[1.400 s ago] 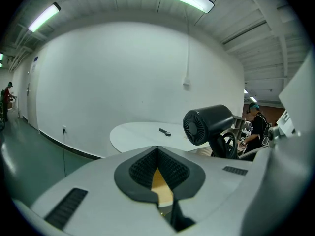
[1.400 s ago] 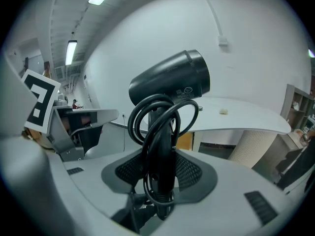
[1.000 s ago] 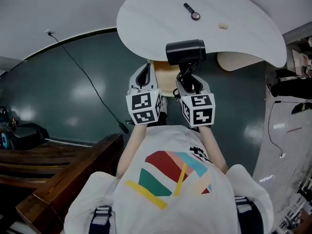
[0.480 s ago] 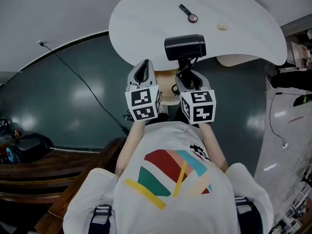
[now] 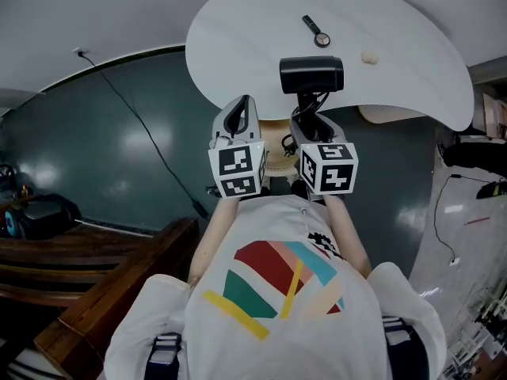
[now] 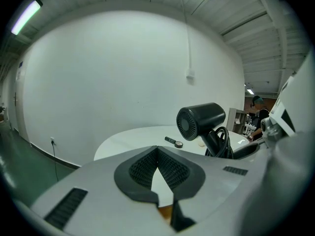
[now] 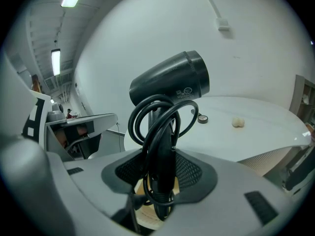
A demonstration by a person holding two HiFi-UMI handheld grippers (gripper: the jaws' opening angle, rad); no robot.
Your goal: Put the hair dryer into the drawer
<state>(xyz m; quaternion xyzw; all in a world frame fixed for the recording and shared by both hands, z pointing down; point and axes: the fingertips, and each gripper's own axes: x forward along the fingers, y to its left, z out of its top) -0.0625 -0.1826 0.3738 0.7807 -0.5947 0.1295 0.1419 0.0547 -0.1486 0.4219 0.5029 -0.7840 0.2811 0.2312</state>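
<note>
The black hair dryer (image 5: pixel 311 74) stands upright over the near edge of the white table (image 5: pixel 238 30). My right gripper (image 5: pixel 310 123) is shut on its handle, and the black cord is coiled round the handle (image 7: pixel 158 146). In the right gripper view the dryer's barrel (image 7: pixel 170 85) rises above my right gripper (image 7: pixel 160 176). My left gripper (image 5: pixel 238 119) is beside it on the left, shut and holding nothing. In the left gripper view, my left gripper (image 6: pixel 157 154) has its pads meeting at the tips, and the dryer (image 6: pixel 201 122) is up to the right. No drawer shows plainly.
On the table lie a small black tool with a round end (image 5: pixel 315 30) and a cream lump (image 5: pixel 369 56). A tan round object (image 5: pixel 273 155) sits under the table's edge below the grippers. Dark wooden furniture (image 5: pixel 95 291) stands at lower left. A cable (image 5: pixel 142 137) runs across the dark floor.
The head view has shifted a little. Both grippers hold almost the same place before the person, slightly higher, and the dryer stays in the right one.
</note>
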